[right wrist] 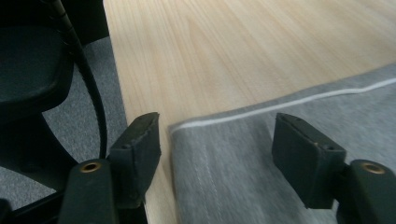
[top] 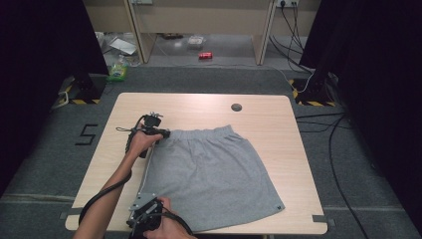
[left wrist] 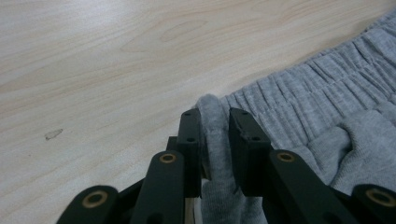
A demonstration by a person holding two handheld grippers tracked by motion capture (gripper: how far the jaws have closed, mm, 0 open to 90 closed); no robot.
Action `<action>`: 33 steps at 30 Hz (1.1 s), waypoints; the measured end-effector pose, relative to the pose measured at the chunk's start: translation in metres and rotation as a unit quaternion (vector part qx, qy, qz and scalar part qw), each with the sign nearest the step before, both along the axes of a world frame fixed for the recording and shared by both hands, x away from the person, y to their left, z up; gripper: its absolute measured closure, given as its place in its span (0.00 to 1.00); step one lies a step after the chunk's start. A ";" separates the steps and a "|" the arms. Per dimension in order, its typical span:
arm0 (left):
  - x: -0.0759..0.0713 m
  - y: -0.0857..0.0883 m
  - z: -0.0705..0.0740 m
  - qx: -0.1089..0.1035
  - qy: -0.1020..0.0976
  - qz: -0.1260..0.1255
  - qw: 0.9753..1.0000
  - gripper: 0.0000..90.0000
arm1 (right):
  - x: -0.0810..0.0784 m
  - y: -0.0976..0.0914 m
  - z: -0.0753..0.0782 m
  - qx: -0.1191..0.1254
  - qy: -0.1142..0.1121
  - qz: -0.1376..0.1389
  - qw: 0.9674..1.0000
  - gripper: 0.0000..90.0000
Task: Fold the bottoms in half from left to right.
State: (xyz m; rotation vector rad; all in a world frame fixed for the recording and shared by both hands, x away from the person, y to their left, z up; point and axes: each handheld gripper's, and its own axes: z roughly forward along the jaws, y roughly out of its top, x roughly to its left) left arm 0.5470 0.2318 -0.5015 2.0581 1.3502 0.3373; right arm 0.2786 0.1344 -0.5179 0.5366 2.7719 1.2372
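Observation:
Grey shorts (top: pixel 211 174) lie flat on the wooden table (top: pixel 278 129), elastic waistband toward the far side, a white stripe along the left edge. My left gripper (top: pixel 160 133) is shut on the waistband's left corner (left wrist: pixel 215 135); a fold of grey cloth is pinched between its black pads. Near the front edge, my right gripper (top: pixel 144 205) hovers at the hem's left corner (right wrist: pixel 196 135). Its jaws stand apart on either side of that corner, and neither pad presses the cloth (right wrist: pixel 243 168).
A round cable hole (top: pixel 236 107) sits at the table's far middle. Grey carpet with cables surrounds the table. A red can (top: pixel 205 55), a green bottle (top: pixel 118 69) and litter lie on the floor beyond. A black chair (right wrist: pixel 32 74) stands beside the table's near-left corner.

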 end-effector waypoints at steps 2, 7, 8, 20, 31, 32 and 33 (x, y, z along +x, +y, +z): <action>0.000 0.000 0.000 0.000 0.000 0.000 1.000 0.83 | -0.003 0.002 -0.001 -0.015 -0.034 0.011 0.999 0.53; 0.000 0.000 0.000 -0.001 0.001 0.000 1.000 0.83 | -0.004 -0.001 0.000 -0.018 -0.043 0.025 0.999 0.80; 0.000 0.000 0.000 -0.001 0.001 -0.001 1.000 0.83 | -0.002 -0.003 0.000 -0.019 -0.048 0.025 0.998 0.84; 0.007 0.009 0.007 -0.057 0.029 0.005 0.998 0.89 | 0.011 -0.026 0.018 0.034 -0.020 0.008 0.999 0.91; 0.000 -0.029 0.066 -0.025 -0.007 -0.031 0.999 0.91 | 0.019 -0.089 0.055 0.093 -0.028 -0.042 0.994 0.91; -0.001 -0.042 0.078 -0.006 -0.013 -0.038 0.999 0.91 | 0.018 -0.095 0.058 0.098 -0.032 -0.046 0.994 0.91; -0.001 -0.042 0.078 -0.006 -0.013 -0.038 0.999 0.91 | 0.018 -0.102 0.063 0.103 -0.036 -0.051 0.993 0.91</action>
